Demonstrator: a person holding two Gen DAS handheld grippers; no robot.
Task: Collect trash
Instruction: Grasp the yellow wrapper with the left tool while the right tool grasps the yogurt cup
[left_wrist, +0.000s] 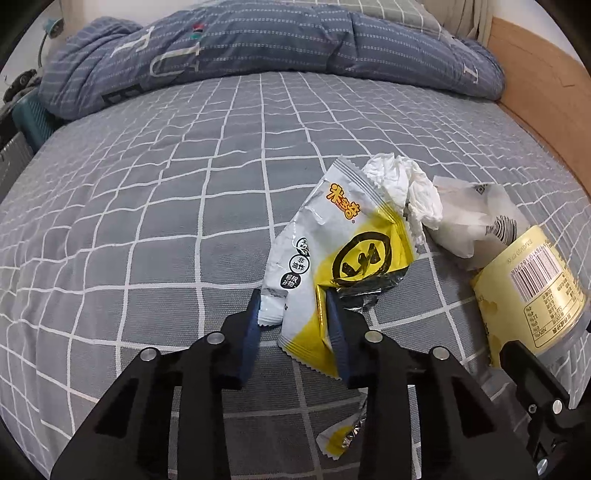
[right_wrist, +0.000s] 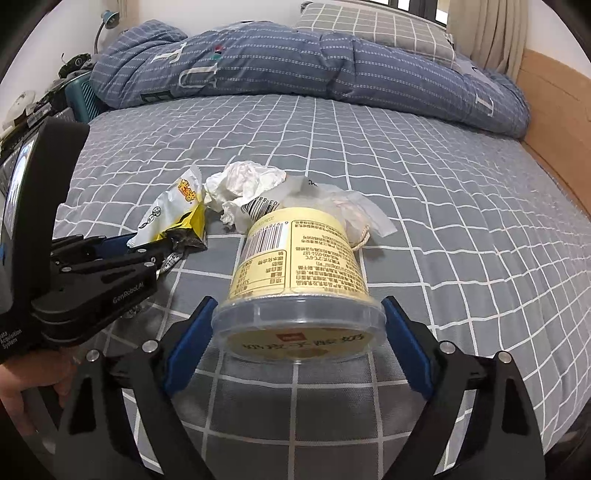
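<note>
A bed (left_wrist: 147, 221) covered in a grey sheet with white grid lines fills both views; a blue striped quilt (left_wrist: 258, 48) lies bunched across its far end, with a checked pillow (right_wrist: 369, 29) behind it and a wooden board (left_wrist: 535, 92) along the right side. The trash sits together on the sheet, toward the near right; a yellow cup (right_wrist: 299, 258) with a clear lid lies on its side, lid toward the right wrist camera, and the right gripper (right_wrist: 297, 332) has its blue fingers (right_wrist: 188, 350) spread to either side of the lid rim, close against it, though I cannot tell whether they press on it. Just left of the cup, the left gripper (left_wrist: 291, 314) is clenched on the lower end of a white and yellow snack wrapper (left_wrist: 332, 251); the wrapper's upper end points away toward the quilt. Behind the wrapper lies a crumpled tissue (left_wrist: 402, 188), touching a clear plastic bag (left_wrist: 476, 218) that rests against the cup's far end. A small torn wrapper scrap (left_wrist: 340, 439) lies on the sheet beneath the left gripper.
</note>
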